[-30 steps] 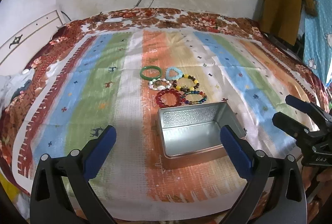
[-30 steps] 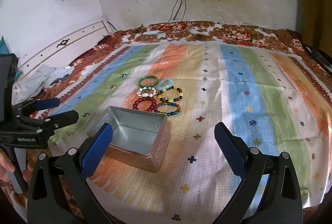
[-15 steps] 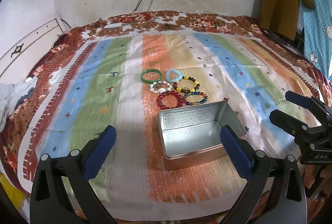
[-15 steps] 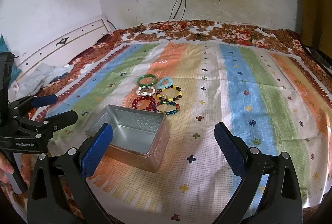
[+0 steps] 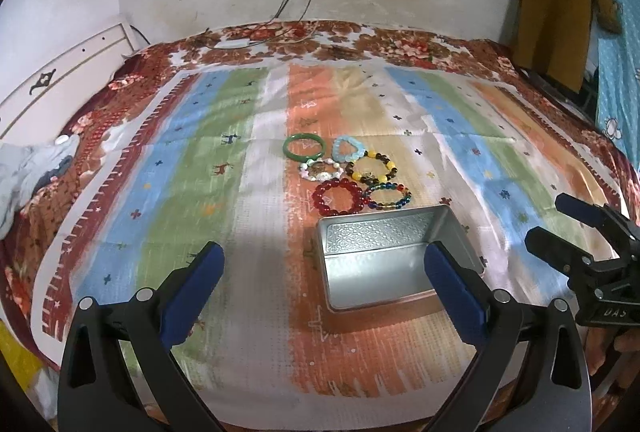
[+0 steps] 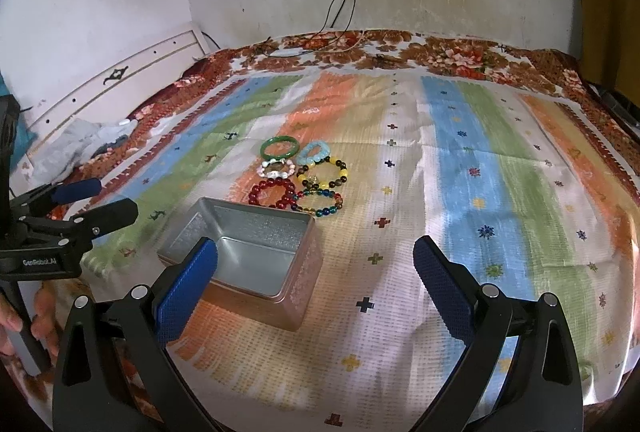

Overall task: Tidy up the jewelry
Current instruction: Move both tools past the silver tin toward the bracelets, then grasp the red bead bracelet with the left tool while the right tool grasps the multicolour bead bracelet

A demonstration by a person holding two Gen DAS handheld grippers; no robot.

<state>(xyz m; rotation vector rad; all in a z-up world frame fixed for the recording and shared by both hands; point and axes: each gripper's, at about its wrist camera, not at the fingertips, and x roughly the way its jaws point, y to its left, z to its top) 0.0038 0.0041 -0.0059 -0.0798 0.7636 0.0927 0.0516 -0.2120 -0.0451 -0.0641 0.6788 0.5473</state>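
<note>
Open metal tin point(image 5: 394, 264) on the striped bedspread point(image 5: 224, 192), nothing inside it, six bracelets point(image 5: 347, 172) clustered just beyond its far edge, left gripper point(image 5: 322, 288) jaws wide, right gripper point(image 6: 316, 284) jaws wide, both holding nothing.

You had six bracelets point(image 5: 347, 170) laid out, one metal tin point(image 5: 394, 260), and two grippers point(image 5: 324, 288).

Open striped bedspread point(image 6: 480, 192) lies clear from 12 to 4 o'clock of the right tongs point(image 6: 316, 284). The open metal tin point(image 6: 256, 248) blocks their 10 o'clock, six bracelets point(image 6: 300, 176) clustered just beyond it. The left tongs point(image 5: 324, 280) face the tin at 1 o'clock, with bare cloth toward 9 to 11.
</note>
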